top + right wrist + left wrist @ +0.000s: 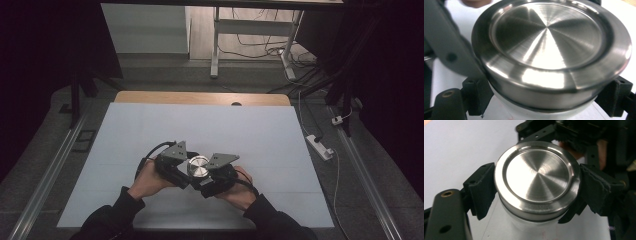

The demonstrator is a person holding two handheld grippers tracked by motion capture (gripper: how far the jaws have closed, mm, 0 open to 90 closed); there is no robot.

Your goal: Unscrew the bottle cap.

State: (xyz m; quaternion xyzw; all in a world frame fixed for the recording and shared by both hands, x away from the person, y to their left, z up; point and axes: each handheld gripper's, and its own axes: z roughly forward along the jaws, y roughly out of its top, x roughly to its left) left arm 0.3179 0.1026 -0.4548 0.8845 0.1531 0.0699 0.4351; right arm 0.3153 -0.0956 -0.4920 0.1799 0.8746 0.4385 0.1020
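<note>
1. Nearest the person, both hands hold a gripper against one white bottle (198,176) with a brushed steel screw cap (198,166), standing upright on the white table sheet (150,130), in the near half of it and about midway across

2. The left gripper (537,192) has its jaws pressed onto the rim of the steel cap (537,178), one black pad on each side; the grip sits high, on the metal

3. The right gripper (544,103) is pinched on the white bottle body (541,112) just below the cap (549,45), pads on opposite sides of the neck

4. Handling, as a judgement: the cap is rigid, smooth and probably slippery, so a pad can slide round it rather than turn it; the ribbed pads squeezing squarely across the rim look the best hold. The body seems stiff too, with a slick coated wall, and could spin in the lower grip. How full or heavy it is I cannot tell

5. Room: the two grippers stand very close, nearly touching beside the cap, so a twist has little swing before they meet

6. Farther off the sheet lies bare to its far edge, with the wooden table edge (200,98) beyond; the near edge lies close behind the wrists
</note>
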